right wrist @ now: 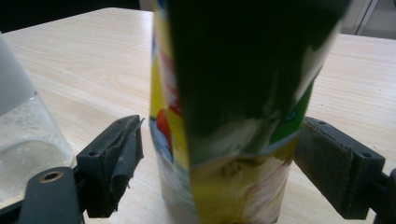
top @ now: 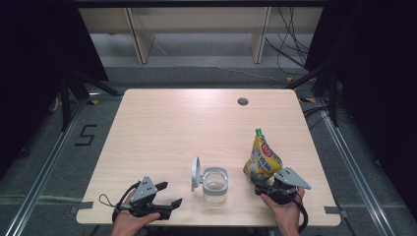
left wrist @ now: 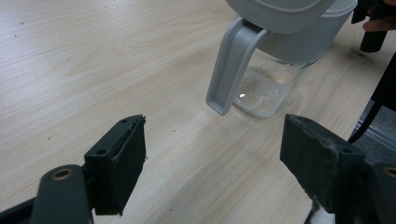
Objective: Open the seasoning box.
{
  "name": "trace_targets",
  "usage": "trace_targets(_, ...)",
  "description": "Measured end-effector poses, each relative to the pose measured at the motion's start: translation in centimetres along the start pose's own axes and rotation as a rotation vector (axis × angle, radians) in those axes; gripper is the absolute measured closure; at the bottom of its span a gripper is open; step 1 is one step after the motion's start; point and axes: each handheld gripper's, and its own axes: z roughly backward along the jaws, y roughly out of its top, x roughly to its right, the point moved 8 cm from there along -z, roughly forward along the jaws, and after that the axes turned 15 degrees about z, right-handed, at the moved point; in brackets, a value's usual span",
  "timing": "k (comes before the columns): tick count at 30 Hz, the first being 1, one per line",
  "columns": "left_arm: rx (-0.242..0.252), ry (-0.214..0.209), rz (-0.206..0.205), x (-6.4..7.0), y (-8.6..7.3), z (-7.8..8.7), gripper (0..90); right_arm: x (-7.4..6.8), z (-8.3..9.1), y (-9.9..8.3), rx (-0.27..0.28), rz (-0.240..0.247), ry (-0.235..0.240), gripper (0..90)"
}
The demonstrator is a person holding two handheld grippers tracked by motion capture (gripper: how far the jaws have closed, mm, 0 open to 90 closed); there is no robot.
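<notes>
With the bag (right wrist: 224, 116) standing between the right gripper's (right wrist: 219, 163) parted jaws, close evenly on its middle, while the left gripper (left wrist: 212, 158), jaws apart, faces the jar (left wrist: 275, 70).

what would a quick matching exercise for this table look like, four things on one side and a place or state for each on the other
Things:
1. snack bag
2. glass jar
3. left gripper
4. cable hole

Places or states:
A. open over bare wood, jaws pointed toward the jar
B. at the far side of the table top
C. upright between the jaws of the right gripper
D. lid flipped up, a few crumbs at the bottom

Pairs: 1-C, 2-D, 3-A, 4-B
</notes>
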Motion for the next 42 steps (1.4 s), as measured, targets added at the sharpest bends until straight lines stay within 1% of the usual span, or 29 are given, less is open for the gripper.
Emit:
trace_targets(2,-0.001,-0.002,-0.005,0.0,0.0,0.0,22.0,0.1,-0.3,-0.1,0.009,-0.003,0.006,17.9)
trace_targets(3,0.002,-0.004,-0.001,0.1,0.0,0.0,22.0,0.4,-0.4,-0.3,-0.003,0.011,-0.016,18.4)
trace_targets(4,-0.001,-0.002,-0.002,0.1,0.0,0.0,22.0,0.3,-0.3,-0.3,-0.002,0.004,-0.016,18.7)
trace_targets(6,0.006,-0.005,0.006,0.2,0.1,-0.1,22.0,0.2,-0.6,0.0,0.028,-0.017,-0.015,18.7)
trace_targets(7,0.007,-0.005,0.006,0.2,0.1,-0.1,22.0,0.5,-0.7,-0.1,0.031,0.013,-0.022,18.7)
trace_targets(8,0.007,-0.006,0.007,0.2,0.1,-0.1,22.1,0.3,-0.7,-0.2,0.011,-0.002,-0.019,19.0)
trace_targets(9,0.0,-0.001,-0.003,0.1,0.0,0.0,22.1,-0.3,-0.6,-0.1,0.005,-0.082,-0.013,19.4)
trace_targets(10,0.0,-0.001,-0.003,0.1,0.0,0.0,22.1,0.1,-0.8,-0.1,0.02,-0.045,-0.032,19.5)
trace_targets(11,0.002,-0.005,0.0,0.2,0.0,-0.1,22.1,0.3,-0.8,-0.1,0.024,-0.032,-0.039,19.6)
trace_targets(12,0.002,-0.005,0.0,0.2,0.0,-0.1,22.1,0.1,-0.9,0.0,0.031,-0.055,-0.034,19.8)
trace_targets(13,0.002,-0.005,0.0,0.2,0.0,-0.1,22.1,0.1,-0.8,-0.2,0.011,-0.063,-0.021,19.8)
trace_targets(14,-0.001,-0.001,-0.004,0.1,0.0,-0.1,22.1,0.0,-0.9,-0.1,0.015,-0.076,-0.028,20.0)
trace_targets(16,-0.001,0.004,-0.003,0.1,0.0,0.0,22.1,0.5,-1.2,0.0,0.04,-0.028,-0.038,19.8)
trace_targets(17,-0.002,0.004,-0.004,0.1,0.0,0.0,22.1,0.5,-1.2,0.0,0.038,-0.051,-0.046,19.8)
trace_targets(18,0.0,0.002,-0.002,0.1,0.0,-0.1,22.2,0.3,-1.3,0.2,0.059,-0.068,-0.041,19.8)
trace_targets(20,0.004,0.001,0.002,0.1,0.0,-0.1,22.2,0.3,-1.4,0.1,0.059,-0.06,-0.05,20.0)
trace_targets(22,0.005,0.0,0.005,0.2,0.0,-0.1,22.3,0.2,-1.5,0.3,0.062,-0.075,-0.052,20.6)
trace_targets(23,-0.001,0.002,-0.004,0.1,0.0,0.0,22.3,0.3,-1.5,0.1,0.045,-0.062,-0.058,20.9)
trace_targets(24,0.0,0.001,-0.003,0.1,0.0,0.0,22.3,0.4,-1.7,0.2,0.054,-0.056,-0.064,21.4)
trace_targets(26,-0.001,0.001,-0.003,0.1,0.0,-0.1,22.4,0.2,-1.6,0.3,0.049,-0.059,-0.061,22.6)
trace_targets(29,-0.001,0.0,-0.003,0.1,0.0,-0.1,22.4,0.2,-1.8,0.5,0.072,-0.057,-0.069,22.8)
trace_targets(31,-0.002,0.003,-0.005,0.1,0.0,0.0,22.4,0.1,-1.9,0.4,0.058,-0.062,-0.064,22.8)
trace_targets(32,-0.002,-0.001,-0.005,0.1,0.0,-0.1,22.4,0.2,-2.0,0.5,0.07,-0.065,-0.083,22.8)
trace_targets(33,-0.002,-0.002,-0.005,0.1,0.0,-0.1,22.4,0.3,-2.1,0.6,0.081,-0.056,-0.075,23.2)
trace_targets(35,-0.001,-0.003,-0.004,0.1,0.0,-0.1,22.4,0.2,-2.1,0.5,0.069,-0.08,-0.074,24.1)
trace_targets(38,0.0,-0.007,-0.002,0.2,0.0,-0.1,22.4,0.3,-2.1,0.5,0.065,-0.086,-0.072,24.2)
trace_targets(40,0.001,-0.007,-0.003,0.2,0.1,-0.1,22.4,0.5,-2.2,0.6,0.085,-0.063,-0.081,24.2)
trace_targets(41,0.0,-0.007,-0.004,0.2,0.1,-0.1,22.4,0.3,-2.2,0.7,0.081,-0.082,-0.074,24.2)
trace_targets(42,0.0,-0.007,-0.005,0.2,0.1,-0.1,22.4,0.3,-2.2,0.7,0.081,-0.075,-0.077,24.3)
